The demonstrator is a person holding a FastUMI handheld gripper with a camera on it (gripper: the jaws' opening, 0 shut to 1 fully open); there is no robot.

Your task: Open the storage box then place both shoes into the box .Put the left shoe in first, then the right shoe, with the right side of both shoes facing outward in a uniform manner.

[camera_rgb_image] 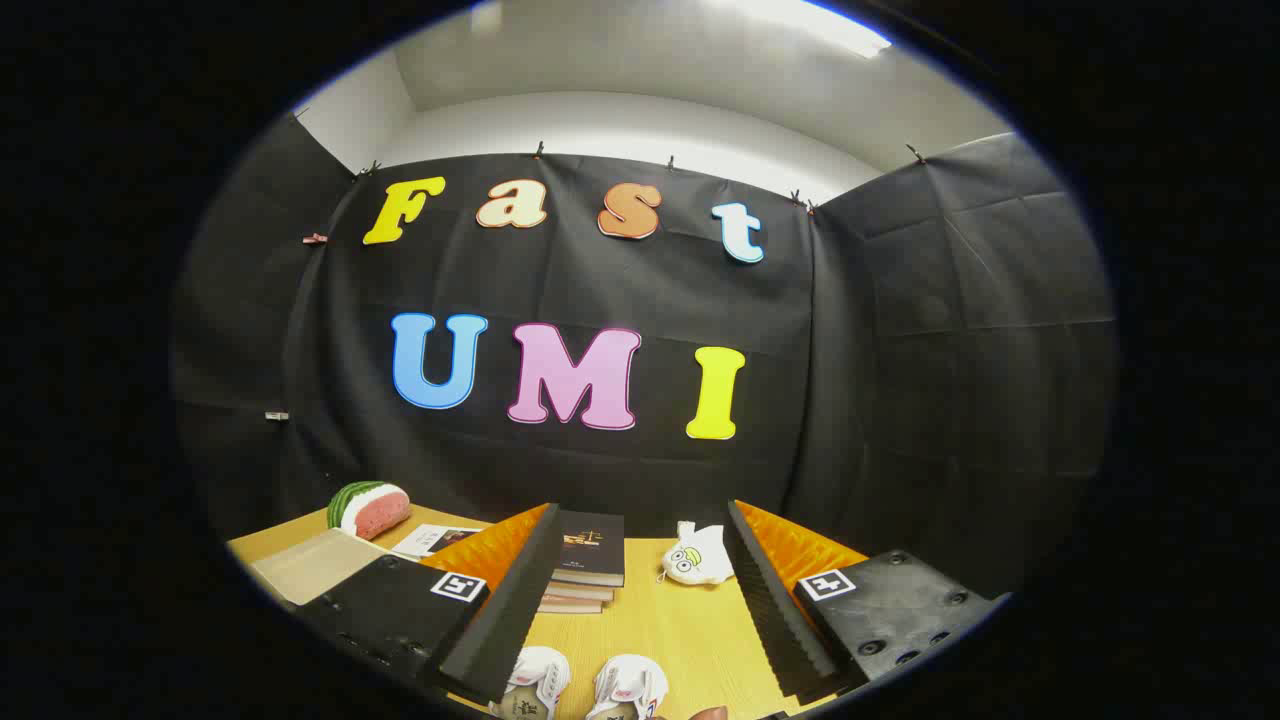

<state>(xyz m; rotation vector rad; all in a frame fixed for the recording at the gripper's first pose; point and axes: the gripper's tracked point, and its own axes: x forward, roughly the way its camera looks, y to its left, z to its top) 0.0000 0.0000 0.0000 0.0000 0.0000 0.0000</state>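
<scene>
Black jaws (orange-backed, square markers)

the gripper [640, 600] hangs over the counter [660, 625], jaws wide apart. two shoes [585, 685] lie side by side between the jaws. a stack of books [588, 560] and a soft toy [697, 553] sit beyond them. a watermelon slice [368, 508] lies far left, behind a booklet [432, 540].
</scene>
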